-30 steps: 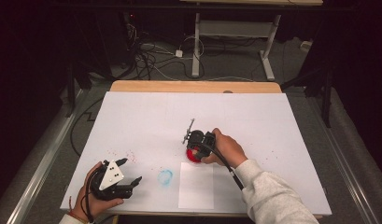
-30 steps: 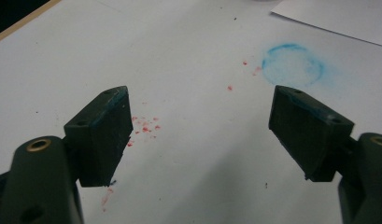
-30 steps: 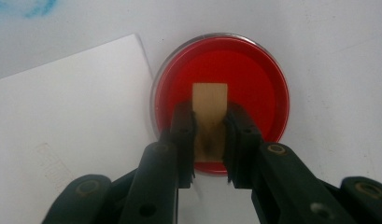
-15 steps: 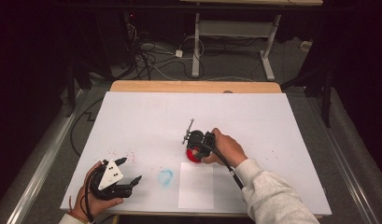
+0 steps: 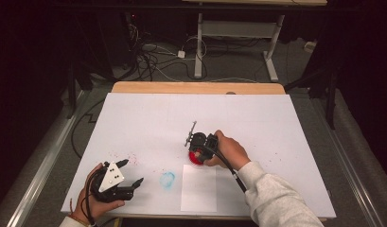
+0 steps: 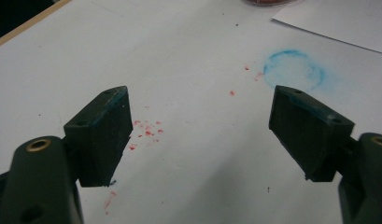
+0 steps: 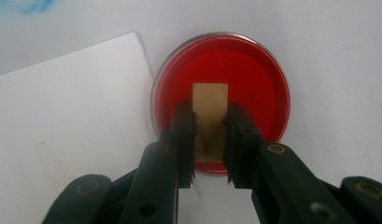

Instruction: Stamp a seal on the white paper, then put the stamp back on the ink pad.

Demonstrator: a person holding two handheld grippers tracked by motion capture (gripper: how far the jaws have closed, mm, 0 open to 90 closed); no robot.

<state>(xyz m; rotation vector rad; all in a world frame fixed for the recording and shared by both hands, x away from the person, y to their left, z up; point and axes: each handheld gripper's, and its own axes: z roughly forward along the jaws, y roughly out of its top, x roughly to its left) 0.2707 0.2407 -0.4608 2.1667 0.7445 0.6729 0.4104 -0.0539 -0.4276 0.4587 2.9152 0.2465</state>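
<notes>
My right gripper [image 7: 211,140] is shut on a small pale wooden block [image 7: 210,105], which it holds over a round dish of red ink [image 7: 254,79]. Whether the block touches the ink I cannot tell. In the high view this gripper [image 5: 197,151] points down over the red dish [image 5: 195,160] at mid-table, with a hand wrapped around it. My left gripper [image 5: 132,171] rests low at the front left corner. Its jaws stand wide open with nothing between them [image 6: 212,126], and blue stain marks the pads [image 6: 109,100].
A white paper sheet [image 5: 199,187] lies just in front of the dish, also in the right gripper view [image 7: 72,107]. A blue ring smudge [image 5: 167,179] [image 6: 293,70] and red specks [image 6: 146,128] mark the white table cover [image 5: 148,118]. Cables and desk legs lie beyond the far edge.
</notes>
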